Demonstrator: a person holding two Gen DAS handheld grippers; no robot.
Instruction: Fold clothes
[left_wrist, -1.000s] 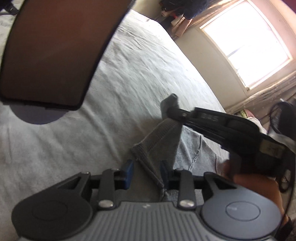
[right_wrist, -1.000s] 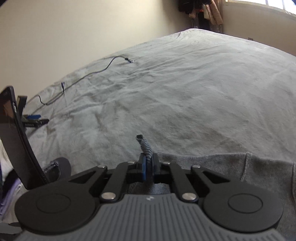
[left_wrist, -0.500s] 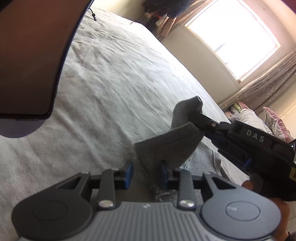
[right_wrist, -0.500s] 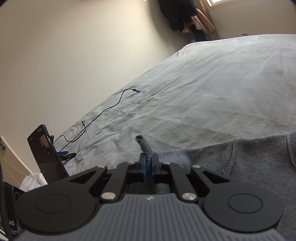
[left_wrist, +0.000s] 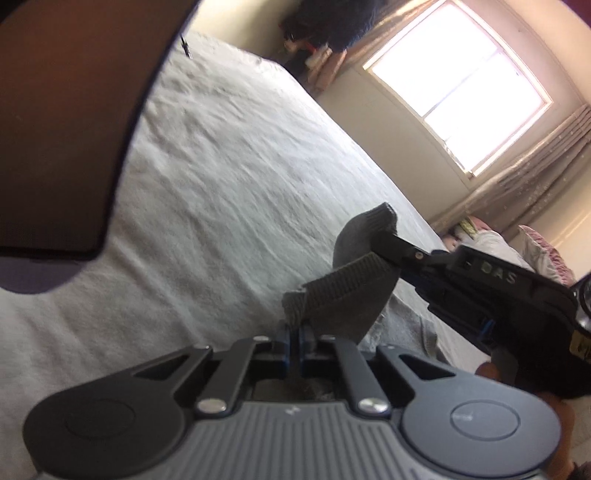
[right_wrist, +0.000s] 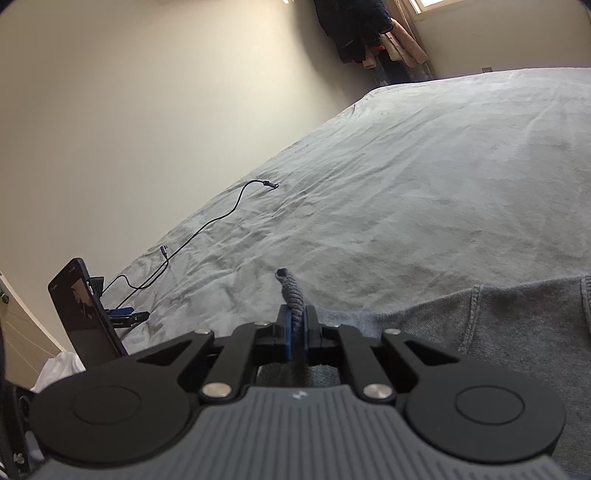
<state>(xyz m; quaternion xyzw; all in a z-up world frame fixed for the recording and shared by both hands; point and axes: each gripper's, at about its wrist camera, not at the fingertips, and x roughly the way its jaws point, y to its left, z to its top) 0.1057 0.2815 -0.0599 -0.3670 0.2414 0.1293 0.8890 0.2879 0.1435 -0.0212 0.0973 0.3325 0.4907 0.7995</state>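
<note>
A grey sweatshirt (right_wrist: 480, 332) lies at the near edge of the bed. Its ribbed hem (left_wrist: 343, 295) is lifted off the sheet. My left gripper (left_wrist: 294, 334) is shut on one corner of that hem, the blue pads pinching the rib. My right gripper (right_wrist: 296, 326) is shut on the hem's other corner, and a short ribbed tip (right_wrist: 290, 290) sticks up between its fingers. In the left wrist view the right gripper (left_wrist: 384, 236) reaches in from the right, a hand behind it, holding the hem a little farther along.
The pale grey bed sheet (right_wrist: 424, 177) stretches away to a beige wall. A black cable (right_wrist: 221, 214) lies on it at the left. A phone on a stand (right_wrist: 83, 310) is at the bed's near left; in the left wrist view the phone (left_wrist: 66, 122) fills the upper left. A window (left_wrist: 461, 85) is at the back right.
My left gripper's jaws have closed on the hem corner that earlier lay loose between them. The right gripper has lifted its corner and rolled, so its view tilted toward the wall.
</note>
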